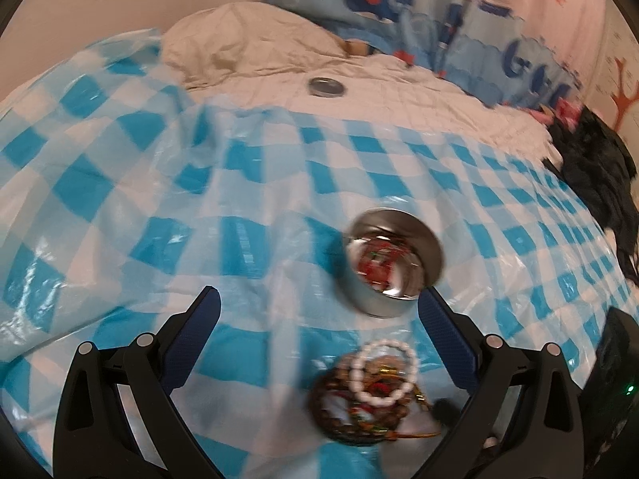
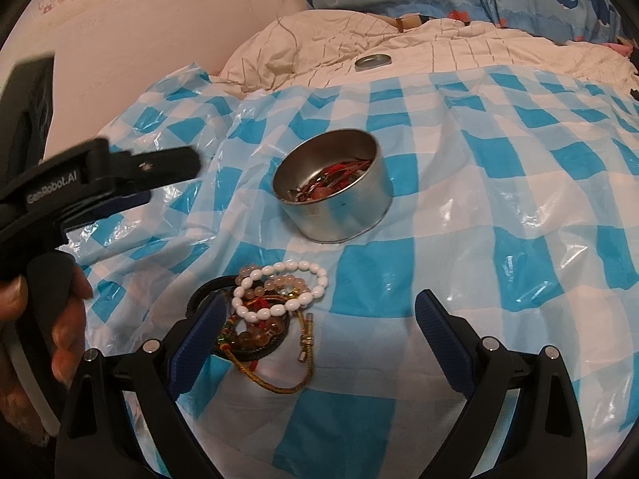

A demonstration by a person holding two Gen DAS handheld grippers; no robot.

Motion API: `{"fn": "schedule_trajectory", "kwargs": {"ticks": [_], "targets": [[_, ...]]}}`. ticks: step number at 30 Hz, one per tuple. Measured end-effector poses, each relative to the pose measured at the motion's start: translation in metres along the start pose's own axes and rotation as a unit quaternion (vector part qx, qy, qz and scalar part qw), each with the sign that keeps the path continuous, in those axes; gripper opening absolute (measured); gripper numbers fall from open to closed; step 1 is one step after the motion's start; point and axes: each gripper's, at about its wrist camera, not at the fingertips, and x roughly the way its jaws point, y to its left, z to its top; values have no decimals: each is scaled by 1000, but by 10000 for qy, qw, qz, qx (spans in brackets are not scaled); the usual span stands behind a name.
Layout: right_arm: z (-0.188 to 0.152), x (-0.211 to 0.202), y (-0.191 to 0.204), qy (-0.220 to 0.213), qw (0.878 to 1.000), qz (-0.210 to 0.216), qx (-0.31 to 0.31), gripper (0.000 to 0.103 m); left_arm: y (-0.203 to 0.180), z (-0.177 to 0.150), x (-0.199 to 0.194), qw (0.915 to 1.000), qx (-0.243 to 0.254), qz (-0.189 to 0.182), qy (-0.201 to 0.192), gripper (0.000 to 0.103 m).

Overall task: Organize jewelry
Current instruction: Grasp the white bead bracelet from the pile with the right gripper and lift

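Through my left wrist camera, my left claw (image 1: 319,311) is spread wide, gripping nothing. One round metal tin (image 1: 393,261) sits just ahead of my right finger (image 1: 447,339), mouth up and tipped slightly toward me, with red tangled jewelry inside; blur hides how many pieces. Between my fingers, nearer the right one, lies one pile of bracelets (image 1: 373,393): one white bead bracelet (image 1: 383,371) lies flat on top of a dark beaded loop, the rest too smeared to count. One tin lid (image 1: 326,87) lies far ahead on the cream quilt (image 1: 255,40), past the blue checked plastic sheet (image 1: 120,167).

Through my right wrist camera, my right claw (image 2: 319,315) is also spread apart and empty. The same tin (image 2: 333,185) stands upright ahead, midway between my fingers. The bracelet pile (image 2: 263,315) touches my left finger (image 2: 199,339); I count one white bead bracelet (image 2: 279,289) with its long axis running left-right, at least two amber bead loops, one black cord ring and one braided cord trailing toward me. My left claw (image 2: 175,165) shows at far left, held by a hand (image 2: 52,331).
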Motion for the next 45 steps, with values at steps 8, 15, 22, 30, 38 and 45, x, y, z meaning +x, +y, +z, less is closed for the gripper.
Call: {"fn": "schedule_trajectory", "kwargs": {"ticks": [8,15,22,30,38,45], "targets": [[-6,-6,-5,201,9996,29,-216,92,35,-2,-2,9995,-270,134,54,95],[-14,3,16,358,9971,225,-637,92,27,-4,1,9998,-70,132,137,95],[6,34,14,565,9966,593,39,91,32,0,1,9995,-291,128,75,95],[11,54,7,818,9901,1040,461,17,39,3,-1,9993,-335,145,69,95],[26,19,-7,210,9904,1203,641,8,37,4,3,9994,-260,182,126,95],[35,-3,-46,-101,9916,739,1056,8,22,-2,19,9991,10,190,373,95]]}}
